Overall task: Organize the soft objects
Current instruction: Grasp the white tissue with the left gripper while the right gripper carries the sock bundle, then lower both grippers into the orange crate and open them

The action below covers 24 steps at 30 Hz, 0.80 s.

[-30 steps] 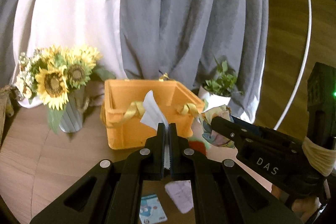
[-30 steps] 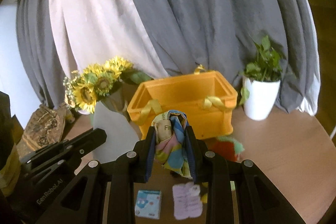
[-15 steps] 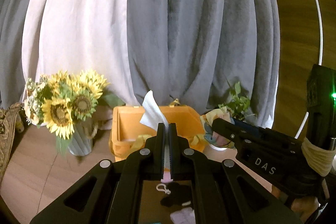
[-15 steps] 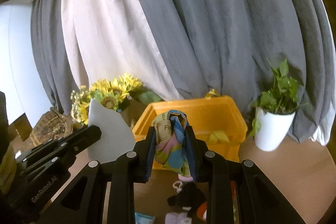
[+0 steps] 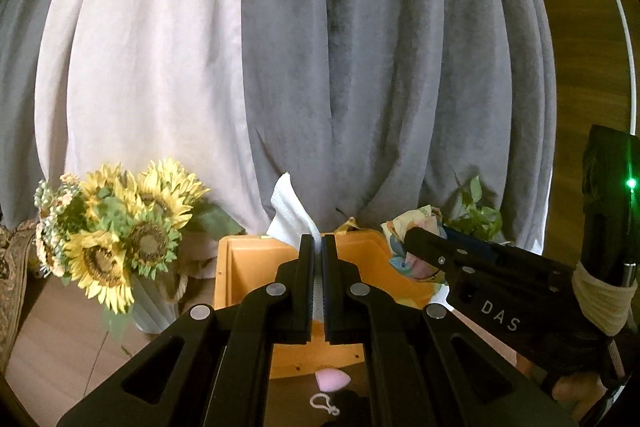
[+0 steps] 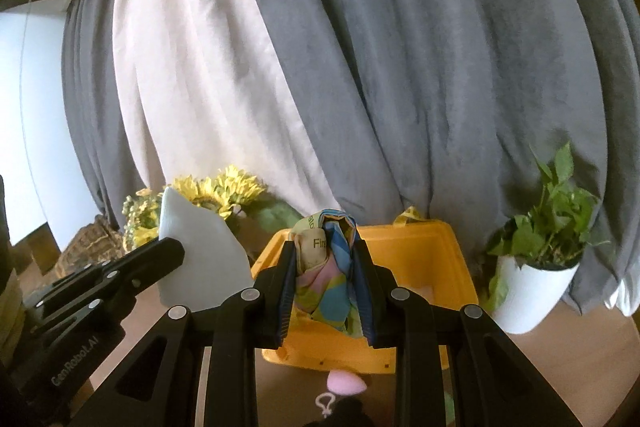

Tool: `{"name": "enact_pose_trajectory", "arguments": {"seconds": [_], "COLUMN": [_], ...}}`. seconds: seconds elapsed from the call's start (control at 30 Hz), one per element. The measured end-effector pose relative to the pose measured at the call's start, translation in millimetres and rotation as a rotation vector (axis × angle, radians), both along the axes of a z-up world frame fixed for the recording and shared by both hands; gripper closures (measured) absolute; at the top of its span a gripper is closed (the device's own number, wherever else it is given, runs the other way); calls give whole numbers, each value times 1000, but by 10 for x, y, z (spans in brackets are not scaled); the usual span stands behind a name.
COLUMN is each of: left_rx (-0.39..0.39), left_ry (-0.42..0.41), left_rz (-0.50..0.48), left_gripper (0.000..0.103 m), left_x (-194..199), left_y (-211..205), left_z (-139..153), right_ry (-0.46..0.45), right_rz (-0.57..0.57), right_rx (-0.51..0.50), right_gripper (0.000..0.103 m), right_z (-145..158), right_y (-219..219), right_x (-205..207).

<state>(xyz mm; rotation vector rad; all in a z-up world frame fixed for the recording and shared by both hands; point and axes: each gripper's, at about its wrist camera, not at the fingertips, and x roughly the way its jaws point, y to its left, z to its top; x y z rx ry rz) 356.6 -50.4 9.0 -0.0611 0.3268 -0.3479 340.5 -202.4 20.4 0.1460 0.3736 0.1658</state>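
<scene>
My left gripper point(image 5: 317, 241) is shut on a white tissue point(image 5: 289, 211) that sticks up above its tips, just before the orange basket point(image 5: 248, 267). My right gripper point(image 6: 325, 251) is shut on a colourful patterned cloth point(image 6: 323, 279), held over the basket's near wall point(image 6: 424, 259). The right gripper shows in the left wrist view point(image 5: 412, 239) with the cloth point(image 5: 408, 227), to the right of the left one. The left gripper and tissue point(image 6: 192, 259) show at left in the right wrist view. A pink soft drop shape point(image 5: 333, 381) lies on the table before the basket.
A sunflower bouquet in a vase point(image 5: 116, 239) stands left of the basket. A potted green plant in a white pot point(image 6: 536, 283) stands right of it. Grey and white curtains point(image 5: 320, 67) hang behind. A small white keyring loop point(image 6: 325, 405) and a dark object lie by the pink shape.
Both grippers have moved forward and tilted up towards the basket, holding their loads. The basket now sits close under the tips. The cards on the table have dropped out of view.
</scene>
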Motion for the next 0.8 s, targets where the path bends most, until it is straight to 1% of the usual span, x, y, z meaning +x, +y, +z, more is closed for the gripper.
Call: {"name": "enact_pose_trajectory", "arguments": {"seconds": [0.17,0.33,0.6,0.8], "left_rx": [9,17,38,43], "left_ry": [15,38,83,126], "left_rz": [-7,-12,-17,-26], "left_gripper": [98,98,98,98], "left_x": [270,518,904,1120], "left_y": [-59,-106,-194,-249], "left_z": [-49,-135,-345,-512], "right_ry": [13,43,89,135], "right_rz": [-4,-12,-25,-35], "right_rx": [4,10,3,2], "right_gripper": [74,74,74,74], "right_z": [-44,-150,-330,-509], "right_y": [-77,-139,-183,-245], "right_x": [259,519,850,1080]}}
